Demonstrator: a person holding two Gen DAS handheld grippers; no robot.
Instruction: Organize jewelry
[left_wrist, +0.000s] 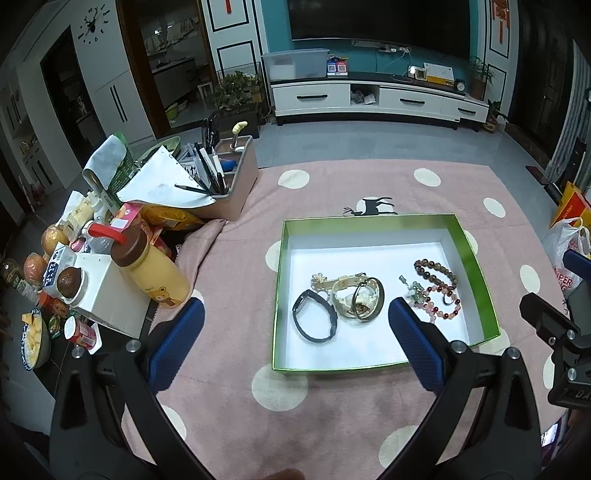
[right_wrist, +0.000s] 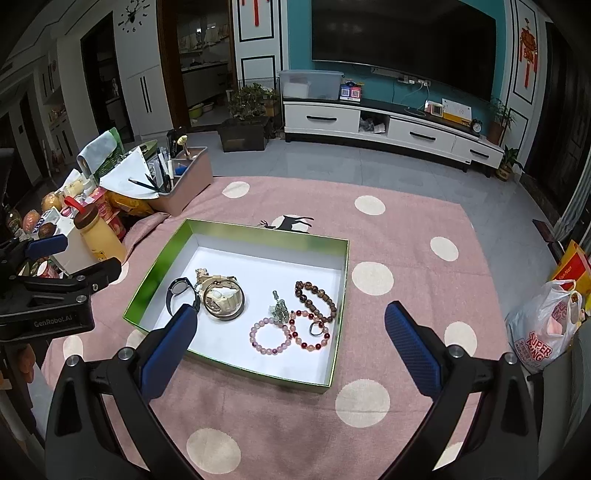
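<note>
A shallow green box (left_wrist: 369, 219) with a white floor lies on the pink dotted cloth (left_wrist: 332, 406). Inside it lie a black watch band (left_wrist: 314, 319), a cream and gold watch (left_wrist: 356, 299), a brown bead bracelet (left_wrist: 436, 271), pink and red bead bracelets (left_wrist: 443, 306) and a small jade charm (left_wrist: 415, 291). My left gripper (left_wrist: 295, 310) hangs open above the box's near left side with nothing between its fingers. In the right wrist view the same box (right_wrist: 258, 229) lies ahead, and my right gripper (right_wrist: 291, 310) stands wide open and empty over the bracelets (right_wrist: 269, 336).
Left of the box stand a yellow bear bottle (left_wrist: 155, 269), a white carton (left_wrist: 107, 291), snacks, fruit and a pink pen holder (left_wrist: 229, 184). A plastic bag (right_wrist: 543, 332) sits off the cloth's right edge. A TV cabinet (left_wrist: 369, 96) stands far behind.
</note>
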